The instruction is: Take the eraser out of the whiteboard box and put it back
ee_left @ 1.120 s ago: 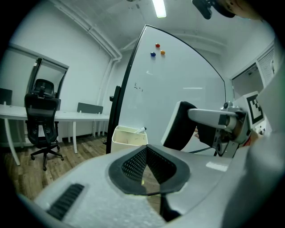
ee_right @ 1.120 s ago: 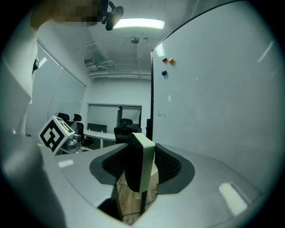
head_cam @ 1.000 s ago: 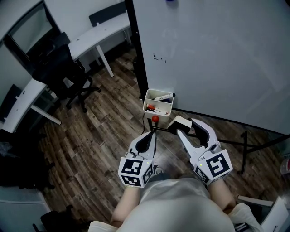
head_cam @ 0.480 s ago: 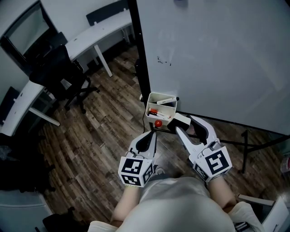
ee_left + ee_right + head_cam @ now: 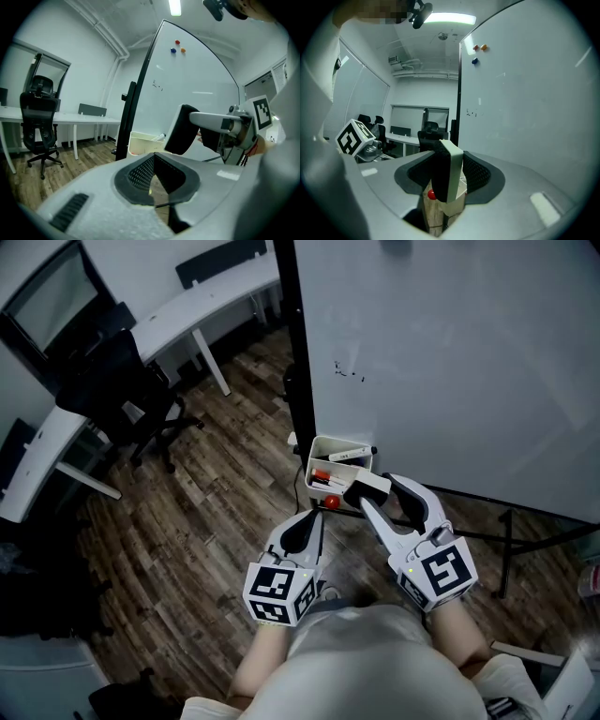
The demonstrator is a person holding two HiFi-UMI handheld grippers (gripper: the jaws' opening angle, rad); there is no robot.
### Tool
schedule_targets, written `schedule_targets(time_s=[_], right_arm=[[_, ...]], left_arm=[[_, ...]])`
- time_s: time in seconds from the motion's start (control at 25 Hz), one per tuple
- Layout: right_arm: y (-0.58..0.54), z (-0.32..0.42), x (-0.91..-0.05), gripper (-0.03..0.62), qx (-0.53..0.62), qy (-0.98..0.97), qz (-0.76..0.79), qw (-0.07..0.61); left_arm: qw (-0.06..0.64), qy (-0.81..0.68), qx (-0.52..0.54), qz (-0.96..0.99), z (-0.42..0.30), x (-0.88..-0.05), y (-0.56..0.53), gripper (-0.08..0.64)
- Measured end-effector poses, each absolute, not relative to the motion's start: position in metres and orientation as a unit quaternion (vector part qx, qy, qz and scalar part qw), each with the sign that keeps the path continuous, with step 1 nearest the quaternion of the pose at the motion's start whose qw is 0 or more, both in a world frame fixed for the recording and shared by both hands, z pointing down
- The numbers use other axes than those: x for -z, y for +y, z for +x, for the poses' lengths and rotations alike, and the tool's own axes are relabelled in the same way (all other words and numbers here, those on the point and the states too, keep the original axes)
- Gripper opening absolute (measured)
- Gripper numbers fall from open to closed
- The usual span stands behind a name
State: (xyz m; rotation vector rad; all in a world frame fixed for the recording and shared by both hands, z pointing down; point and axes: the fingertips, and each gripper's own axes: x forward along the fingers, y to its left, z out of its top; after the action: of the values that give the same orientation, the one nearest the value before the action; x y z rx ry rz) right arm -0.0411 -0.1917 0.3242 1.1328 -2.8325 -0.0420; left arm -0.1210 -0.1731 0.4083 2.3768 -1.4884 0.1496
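My right gripper (image 5: pixel 371 493) is shut on the eraser (image 5: pixel 367 487), a white-backed block with black felt. In the right gripper view the eraser (image 5: pixel 448 172) stands on edge between the pads. It hangs just at the near rim of the white whiteboard box (image 5: pixel 343 442), which holds markers. The box (image 5: pixel 140 140) also shows in the left gripper view, beyond the held eraser (image 5: pixel 182 131). My left gripper (image 5: pixel 314 519) is shut and empty, to the left of the right one and short of the box.
The whiteboard (image 5: pixel 450 362) stands ahead on a black post (image 5: pixel 298 352). A red knob (image 5: pixel 330 502) sits under the box. A black office chair (image 5: pixel 122 381) and white desks (image 5: pixel 206 306) stand at the left on the wooden floor.
Both grippers have moved forward towards the whiteboard box. The eraser, still held, has come from short of the box up to its near rim.
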Motion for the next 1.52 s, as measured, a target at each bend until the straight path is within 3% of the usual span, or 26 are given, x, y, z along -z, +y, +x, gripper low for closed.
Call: schedule_targets(time_s=[1.52], right_arm=[[-0.245, -0.06, -0.391, 0.19, -0.028, -0.919, 0.382, 0.091]], left_arm=[[0.197, -0.512, -0.068, 0.833, -0.138, -0.438, -0.196, 0.005]])
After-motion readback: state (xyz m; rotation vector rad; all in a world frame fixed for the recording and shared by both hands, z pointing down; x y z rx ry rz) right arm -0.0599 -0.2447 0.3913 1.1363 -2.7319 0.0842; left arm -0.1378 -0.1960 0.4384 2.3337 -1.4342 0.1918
